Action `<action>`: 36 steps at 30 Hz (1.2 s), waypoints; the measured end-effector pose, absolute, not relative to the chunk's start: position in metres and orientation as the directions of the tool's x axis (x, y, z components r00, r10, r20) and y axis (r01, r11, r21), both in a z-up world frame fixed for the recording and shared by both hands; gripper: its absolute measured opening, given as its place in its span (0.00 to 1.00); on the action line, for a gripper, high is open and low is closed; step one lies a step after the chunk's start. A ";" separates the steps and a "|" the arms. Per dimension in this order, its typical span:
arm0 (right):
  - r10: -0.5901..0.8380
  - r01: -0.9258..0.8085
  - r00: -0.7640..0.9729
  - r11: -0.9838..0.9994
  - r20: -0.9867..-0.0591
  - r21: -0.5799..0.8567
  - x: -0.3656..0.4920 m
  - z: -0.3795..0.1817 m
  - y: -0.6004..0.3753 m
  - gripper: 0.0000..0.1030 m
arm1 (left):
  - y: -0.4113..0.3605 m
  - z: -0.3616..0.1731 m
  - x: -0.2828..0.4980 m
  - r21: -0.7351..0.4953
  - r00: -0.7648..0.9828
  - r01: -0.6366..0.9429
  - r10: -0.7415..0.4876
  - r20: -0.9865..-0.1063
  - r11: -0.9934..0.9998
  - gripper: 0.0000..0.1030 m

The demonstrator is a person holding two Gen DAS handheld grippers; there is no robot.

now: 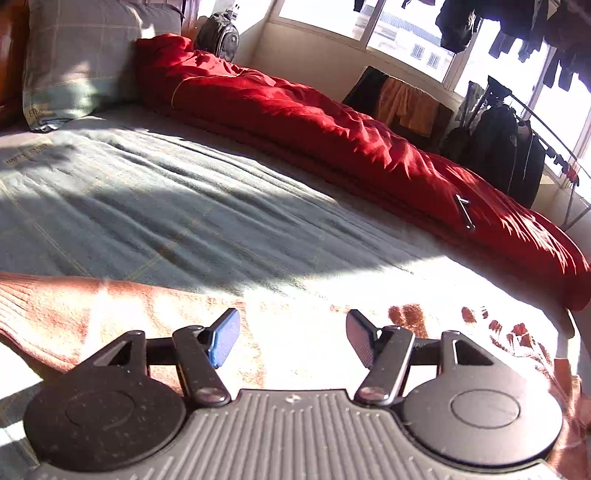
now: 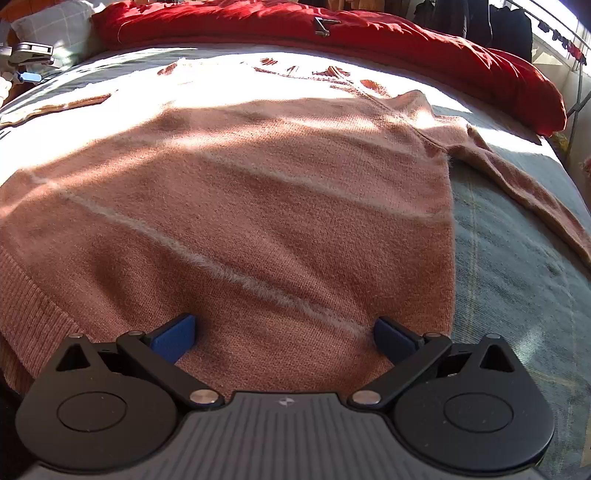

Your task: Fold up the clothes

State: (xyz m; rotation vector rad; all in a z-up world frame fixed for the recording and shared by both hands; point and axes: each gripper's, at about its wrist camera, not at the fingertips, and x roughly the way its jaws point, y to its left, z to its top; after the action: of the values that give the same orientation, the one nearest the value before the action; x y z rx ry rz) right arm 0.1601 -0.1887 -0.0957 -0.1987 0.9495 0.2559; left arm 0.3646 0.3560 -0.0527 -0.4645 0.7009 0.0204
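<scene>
Right gripper [image 2: 284,338] gapes over pink sweater [image 2: 240,192], neckline pointing away.

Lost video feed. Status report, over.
Left gripper and right gripper open, empty. Pink sweater flat on bed, unfolded. Nothing in the way.

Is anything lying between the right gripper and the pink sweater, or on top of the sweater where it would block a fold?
Nothing visible. The right gripper hangs open directly over the pink sweater, which lies flat on the bed sheet with nothing on it. The red duvet lies beyond the sweater's far edge.
</scene>
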 end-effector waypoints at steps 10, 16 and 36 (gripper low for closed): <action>0.130 -0.293 0.567 0.955 -0.814 -0.052 0.157 -0.096 -0.190 1.00 | 0.402 -0.085 0.351 -0.472 0.711 -0.318 -0.122 -0.692 0.822 0.63; 0.147 -0.317 0.555 0.947 -0.818 -0.045 0.160 -0.096 -0.191 1.00 | 0.461 -0.076 0.312 -0.389 0.681 -0.531 0.106 -0.724 0.753 0.63; 0.113 -0.298 0.547 0.952 -0.829 -0.067 0.161 -0.095 -0.186 1.00 | 0.493 -0.083 0.352 -0.365 0.710 -0.520 0.152 -0.688 0.772 0.71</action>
State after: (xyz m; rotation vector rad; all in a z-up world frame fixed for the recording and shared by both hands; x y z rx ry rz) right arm 0.1607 -0.1861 -0.0955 -0.2094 0.9632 0.2456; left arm 0.3523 0.4931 -0.0828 -0.5800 0.6872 0.3969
